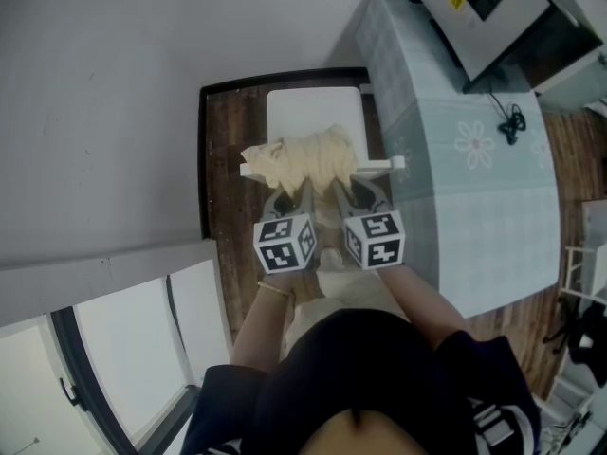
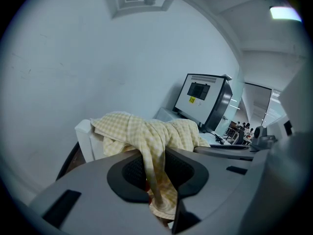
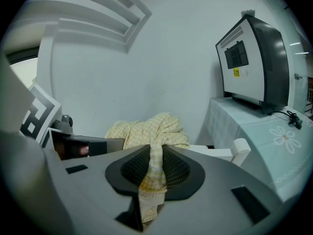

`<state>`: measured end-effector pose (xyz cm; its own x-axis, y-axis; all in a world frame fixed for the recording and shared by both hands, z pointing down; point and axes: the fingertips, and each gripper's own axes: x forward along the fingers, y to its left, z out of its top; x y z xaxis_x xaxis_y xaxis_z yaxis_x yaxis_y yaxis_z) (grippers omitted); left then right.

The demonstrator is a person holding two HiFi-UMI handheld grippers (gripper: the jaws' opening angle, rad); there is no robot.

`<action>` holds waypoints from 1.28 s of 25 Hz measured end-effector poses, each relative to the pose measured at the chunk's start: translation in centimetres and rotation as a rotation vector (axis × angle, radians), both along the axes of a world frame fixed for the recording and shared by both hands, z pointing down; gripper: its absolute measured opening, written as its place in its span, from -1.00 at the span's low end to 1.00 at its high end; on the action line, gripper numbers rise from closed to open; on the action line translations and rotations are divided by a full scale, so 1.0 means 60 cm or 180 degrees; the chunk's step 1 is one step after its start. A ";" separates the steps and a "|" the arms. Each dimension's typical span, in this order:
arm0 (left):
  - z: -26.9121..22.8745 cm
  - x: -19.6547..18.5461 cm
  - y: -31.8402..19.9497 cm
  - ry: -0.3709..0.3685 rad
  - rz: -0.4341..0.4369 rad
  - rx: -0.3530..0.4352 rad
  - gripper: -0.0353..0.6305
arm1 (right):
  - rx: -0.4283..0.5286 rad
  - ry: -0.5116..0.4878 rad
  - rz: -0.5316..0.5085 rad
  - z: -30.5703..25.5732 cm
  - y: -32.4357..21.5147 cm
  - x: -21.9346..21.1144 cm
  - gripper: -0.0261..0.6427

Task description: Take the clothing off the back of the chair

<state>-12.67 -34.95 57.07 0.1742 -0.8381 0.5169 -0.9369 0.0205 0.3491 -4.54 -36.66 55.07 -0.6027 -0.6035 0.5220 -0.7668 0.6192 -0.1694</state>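
Nearest to the person, both forearms reach forward, each hand carrying a gripper side by side, marker cubes uppermost.

The left gripper [image 2: 155, 179] is drawn in to a narrow gap and clamps a twisted fold of the clothing [image 1: 303, 159], which runs down between the pads and hangs out below them. The right gripper [image 3: 152, 174] is likewise narrowed onto a separate bunched fold of the same garment, with a tail of cloth hanging beneath its pads. The two grips sit close together on the near edge of the fabric.

The clothing is a pale yellow checked garment. It lies heaped over the top rail of the chair [image 1: 377, 166], covering most of the rail; the rail's right end shows bare and white. The chair's white seat lies on the far side of the rail from the person.

The chair stands on a dark wooden floor [image 1: 223, 159] in a recess against a plain grey wall [image 1: 114, 83].

To the right, just beside the chair, stands a bench [image 1: 455, 197] under a pale cloth with flower motifs. At its far end sits a boxy appliance [image 1: 484, 8], with a black cable [image 1: 512, 121] trailing over the cloth.
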 end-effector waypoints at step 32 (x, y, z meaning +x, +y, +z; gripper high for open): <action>-0.081 0.007 0.146 -0.0088 0.0173 0.0307 -0.66 | 0.0317 -0.0158 0.0193 -0.080 0.162 0.003 -0.69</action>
